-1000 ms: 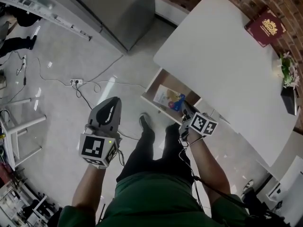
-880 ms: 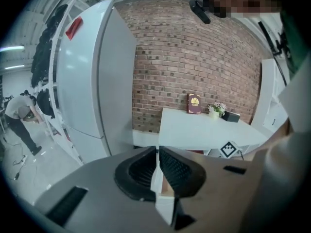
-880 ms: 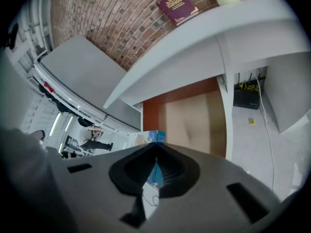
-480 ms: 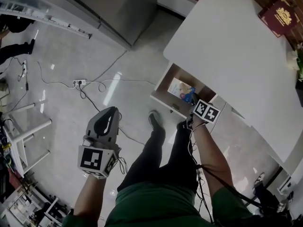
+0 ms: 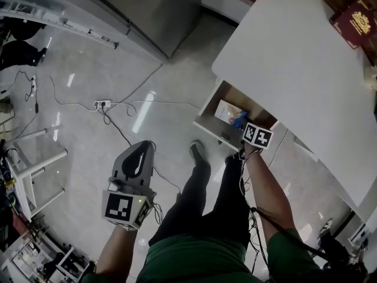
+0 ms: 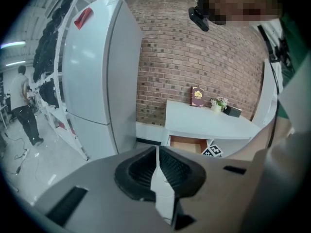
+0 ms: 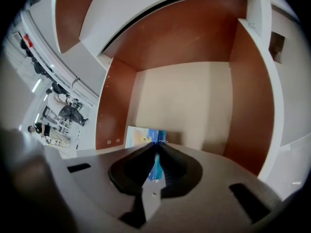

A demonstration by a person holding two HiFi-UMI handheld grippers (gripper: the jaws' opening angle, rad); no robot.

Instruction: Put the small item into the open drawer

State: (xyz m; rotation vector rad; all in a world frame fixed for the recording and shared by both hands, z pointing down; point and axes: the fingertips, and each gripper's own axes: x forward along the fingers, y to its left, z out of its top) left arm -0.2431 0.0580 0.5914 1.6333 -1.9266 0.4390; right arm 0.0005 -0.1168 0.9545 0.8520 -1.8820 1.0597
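Note:
The open drawer juts out from under the white table; the right gripper view looks straight down onto its pale floor. My right gripper reaches down into it. Its jaws are closed on a small thin blue item, whose tip shows just past them. A flat printed packet lies on the drawer floor just beyond the jaws. My left gripper hangs over the floor, well left of the drawer, shut with nothing in it.
The person's legs and a shoe stand between the two grippers. A power strip and cables trail over the floor at left. A grey fridge stands beside the table; a dark red box sits on the tabletop's far corner.
My right gripper has sunk down into the drawer with the blue item in it. The left gripper has dropped a little lower over the floor.

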